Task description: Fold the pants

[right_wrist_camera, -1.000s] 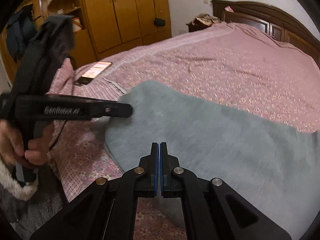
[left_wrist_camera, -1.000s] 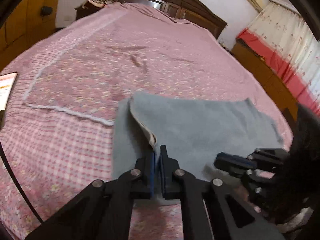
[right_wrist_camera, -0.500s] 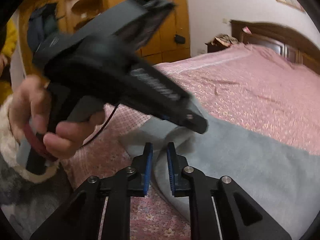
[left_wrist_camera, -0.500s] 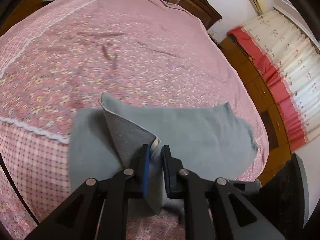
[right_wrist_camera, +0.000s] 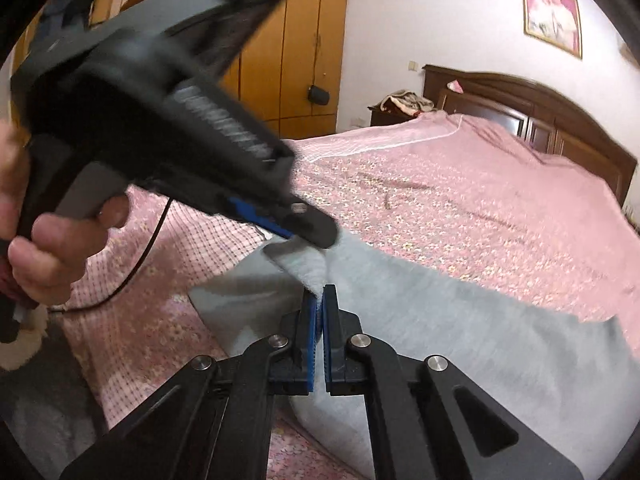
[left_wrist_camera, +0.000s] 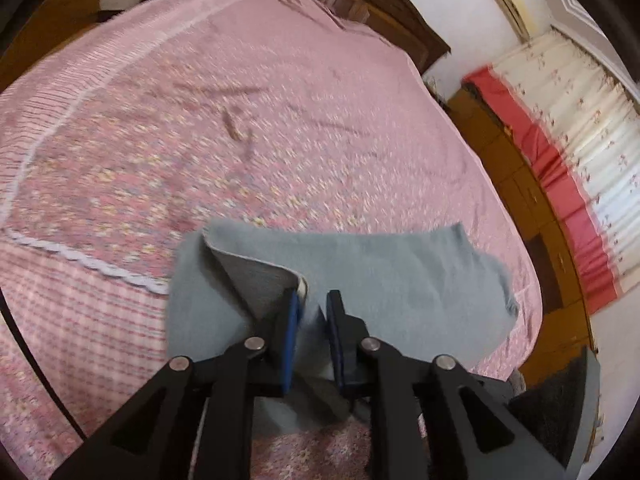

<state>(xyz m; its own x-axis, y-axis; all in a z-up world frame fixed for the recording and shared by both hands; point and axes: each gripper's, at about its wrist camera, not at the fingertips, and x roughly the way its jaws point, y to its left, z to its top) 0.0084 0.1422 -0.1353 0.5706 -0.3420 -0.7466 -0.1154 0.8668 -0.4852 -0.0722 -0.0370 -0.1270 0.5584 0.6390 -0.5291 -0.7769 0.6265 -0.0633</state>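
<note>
While the grey fleece pants lie on the pink floral bedspread, the left gripper, jaws just widened, loosely straddles a raised fold and the right gripper, just closed, pinches the edge.

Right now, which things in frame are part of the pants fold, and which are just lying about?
In the job:
- grey pants, spread on the bed
- left gripper, a lifted pants edge between its jaws
- right gripper, shut on a pants fold

Lying about:
- pink floral bedspread
- wardrobe
- bundle on the nightstand
- framed picture
- curtain
</note>
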